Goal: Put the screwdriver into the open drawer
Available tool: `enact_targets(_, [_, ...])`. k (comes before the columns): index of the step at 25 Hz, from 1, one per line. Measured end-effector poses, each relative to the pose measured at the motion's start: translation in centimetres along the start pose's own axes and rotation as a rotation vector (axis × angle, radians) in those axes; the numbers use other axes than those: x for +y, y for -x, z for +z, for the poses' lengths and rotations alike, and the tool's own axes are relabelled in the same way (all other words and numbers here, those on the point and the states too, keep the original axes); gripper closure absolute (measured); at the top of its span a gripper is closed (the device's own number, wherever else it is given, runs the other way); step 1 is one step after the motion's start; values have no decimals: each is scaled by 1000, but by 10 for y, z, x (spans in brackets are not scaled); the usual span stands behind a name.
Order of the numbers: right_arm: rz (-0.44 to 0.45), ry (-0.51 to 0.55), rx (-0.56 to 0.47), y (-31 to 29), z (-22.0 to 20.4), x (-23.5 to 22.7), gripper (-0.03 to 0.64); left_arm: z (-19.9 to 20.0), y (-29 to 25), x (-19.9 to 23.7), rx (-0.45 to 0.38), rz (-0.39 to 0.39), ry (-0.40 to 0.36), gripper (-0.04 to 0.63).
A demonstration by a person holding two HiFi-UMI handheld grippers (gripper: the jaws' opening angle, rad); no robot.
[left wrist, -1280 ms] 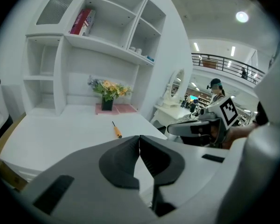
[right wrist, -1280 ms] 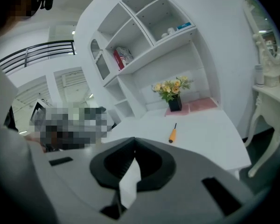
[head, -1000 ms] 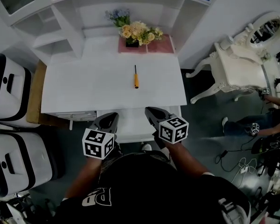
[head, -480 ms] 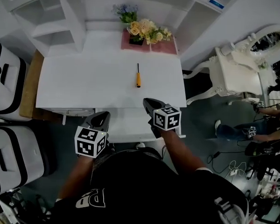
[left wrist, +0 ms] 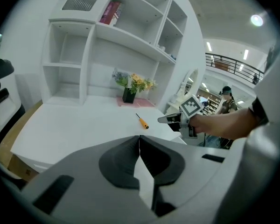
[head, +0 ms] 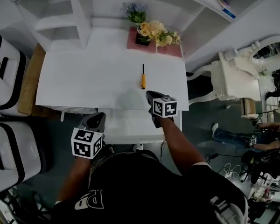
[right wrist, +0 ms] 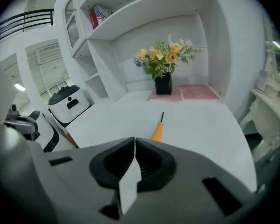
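Screwdriver (head: 143, 77) lies flat on the smooth white desk (head: 84, 78), a little right of centre and about midway between its near and far edges. It has a stubby orange handle at the near end and a thin dark shaft pointing toward the far wall. Nothing touches it.

The right gripper (head: 149, 94) hovers over the near edge of the desk, just near of the handle but apart from it. In the right gripper view its grey moulded jaws meet at their tips with nothing between them, and the screwdriver lies just beyond them. The left gripper (head: 100, 116) hangs lower and nearer, off the desk's near edge and to the left. Its jaws are likewise pressed together and empty.

A white drawer (head: 130, 127) stands pulled out from the desk's near edge, below the right gripper; its inside cannot be made out.

At the far side, a bouquet of yellow and blue flowers (head: 156, 31) stands in a square black vase (head: 142, 38) on a pink mat (head: 170, 50). White boxy shelves (head: 60, 13) rise behind and to the left. Rounded white appliances (head: 4, 78) with black trim stand on the left, and an ornate white chair (head: 233, 78) with curved legs stands on the right.
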State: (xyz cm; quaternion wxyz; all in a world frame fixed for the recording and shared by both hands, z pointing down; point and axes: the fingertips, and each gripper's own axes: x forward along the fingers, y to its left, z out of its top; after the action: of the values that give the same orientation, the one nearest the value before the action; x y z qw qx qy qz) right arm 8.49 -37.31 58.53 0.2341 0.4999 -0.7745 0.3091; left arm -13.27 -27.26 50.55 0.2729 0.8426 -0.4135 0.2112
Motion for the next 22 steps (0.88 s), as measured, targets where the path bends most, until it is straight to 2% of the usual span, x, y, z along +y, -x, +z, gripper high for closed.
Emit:
enact_targets(16, [-128,-57,58,-89,19,-60,558,-10,-11,20,57,-10,15,580])
enact_targets(22, [-127,-69,82,-111,28,-68,527,-12,-13,26,65,-2,31,580])
